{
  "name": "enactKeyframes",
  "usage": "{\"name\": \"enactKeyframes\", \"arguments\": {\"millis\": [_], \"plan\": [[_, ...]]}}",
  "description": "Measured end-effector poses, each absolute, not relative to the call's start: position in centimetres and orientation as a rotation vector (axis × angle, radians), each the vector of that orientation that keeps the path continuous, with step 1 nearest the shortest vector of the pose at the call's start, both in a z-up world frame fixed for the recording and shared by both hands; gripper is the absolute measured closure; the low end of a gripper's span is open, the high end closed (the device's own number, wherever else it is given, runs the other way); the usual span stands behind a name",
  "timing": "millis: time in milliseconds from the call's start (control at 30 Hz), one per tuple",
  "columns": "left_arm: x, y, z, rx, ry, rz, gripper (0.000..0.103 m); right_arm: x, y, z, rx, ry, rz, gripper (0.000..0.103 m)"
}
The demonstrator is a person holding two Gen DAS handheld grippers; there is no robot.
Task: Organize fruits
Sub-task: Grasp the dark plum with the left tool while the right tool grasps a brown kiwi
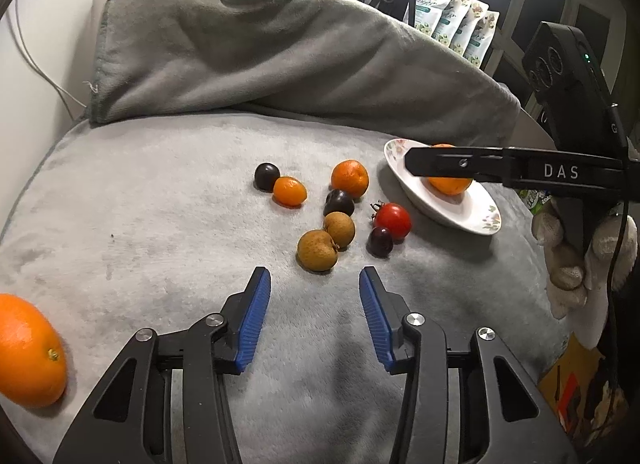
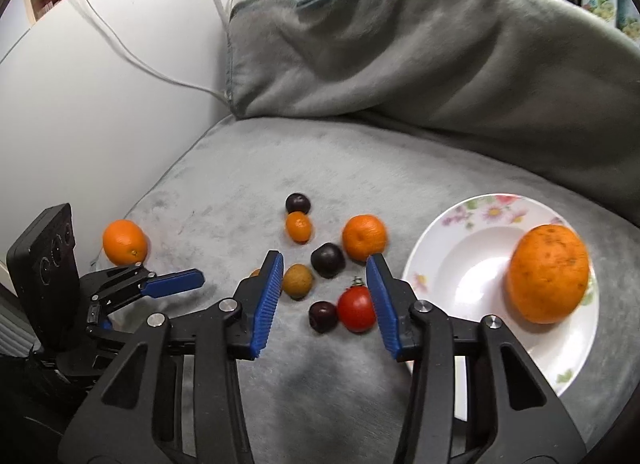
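Observation:
Several small fruits lie on the grey blanket: a red tomato [image 1: 393, 219] [image 2: 356, 308], dark plums [image 1: 339, 202] [image 2: 328, 260], brown longans [image 1: 317, 250] [image 2: 297, 280], a mandarin [image 1: 349, 178] [image 2: 364, 237] and a kumquat [image 1: 289, 191] [image 2: 299, 226]. A white floral plate [image 1: 460, 211] [image 2: 472, 264] holds one large orange [image 1: 450, 183] [image 2: 548, 274]. Another orange [image 1: 28, 350] [image 2: 125, 242] lies far left. My left gripper [image 1: 314, 284] [image 2: 176, 284] is open and empty, just short of the longans. My right gripper [image 2: 325, 268] [image 1: 416, 163] is open and empty above the tomato, beside the plate.
A folded grey blanket [image 1: 280, 55] [image 2: 420, 43] rises at the back. A white wall with cables [image 2: 100, 75] is on the left. Snack bags [image 1: 460, 19] and a tripod stand behind on the right.

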State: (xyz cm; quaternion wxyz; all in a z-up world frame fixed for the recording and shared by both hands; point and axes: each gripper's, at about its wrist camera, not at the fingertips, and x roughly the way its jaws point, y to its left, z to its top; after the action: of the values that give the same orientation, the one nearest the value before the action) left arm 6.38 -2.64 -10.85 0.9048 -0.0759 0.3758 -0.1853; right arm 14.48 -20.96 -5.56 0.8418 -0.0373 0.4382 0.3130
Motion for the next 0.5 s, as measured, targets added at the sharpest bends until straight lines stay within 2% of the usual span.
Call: {"name": "enactKeyframes", "arguments": {"millis": [500], "plan": [[8.6,-3.4,-11.4,-0.139,0.827,-0.419,0.065,14.0,-19.2,-6.8,-0.195,0.975,0.718,0.069]]}}
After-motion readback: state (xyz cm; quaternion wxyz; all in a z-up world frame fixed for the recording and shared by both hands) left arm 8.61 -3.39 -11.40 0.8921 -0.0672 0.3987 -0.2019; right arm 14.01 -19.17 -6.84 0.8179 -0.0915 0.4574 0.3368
